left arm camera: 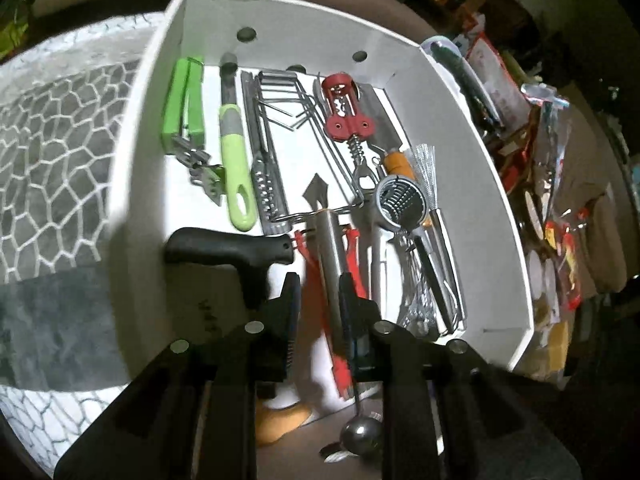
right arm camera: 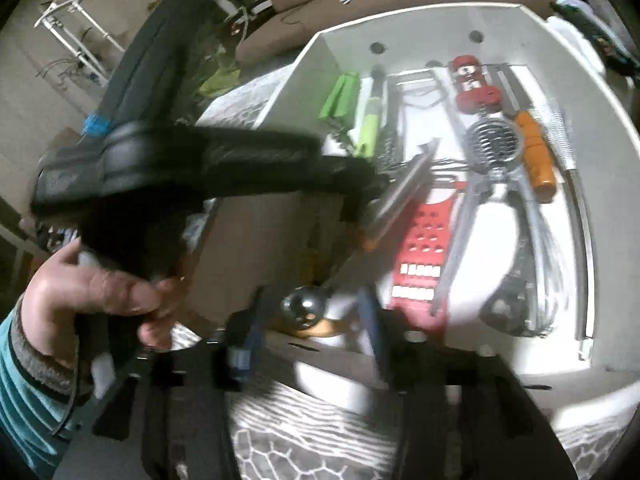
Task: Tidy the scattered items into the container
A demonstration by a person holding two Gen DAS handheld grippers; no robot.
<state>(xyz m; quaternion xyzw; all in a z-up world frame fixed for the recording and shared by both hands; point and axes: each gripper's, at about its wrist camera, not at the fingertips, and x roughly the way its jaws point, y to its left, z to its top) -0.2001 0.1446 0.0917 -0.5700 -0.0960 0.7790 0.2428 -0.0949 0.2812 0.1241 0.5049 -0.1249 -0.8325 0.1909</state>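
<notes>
A white box [left arm camera: 304,20] [right arm camera: 404,20] holds several kitchen tools: green openers [left arm camera: 184,100], a red corkscrew [left arm camera: 346,108], a red grater [right arm camera: 424,248], a whisk [right arm camera: 540,264]. My left gripper [left arm camera: 320,284] [right arm camera: 360,188] hangs over the box's near end, shut on the handle of a steel scoop [left arm camera: 330,248] [right arm camera: 404,184]. The scoop's ball end [left arm camera: 360,436] [right arm camera: 302,304] points back towards me. My right gripper [right arm camera: 312,316] is open, and the ball end sits between its fingers with space on both sides.
A black-handled tool [left arm camera: 224,252] lies at the box's near left. A hand [right arm camera: 100,280] holds the left gripper. A grey-and-white patterned cloth [left arm camera: 52,140] lies left of the box. Packets and clutter [left arm camera: 552,200] crowd its right side.
</notes>
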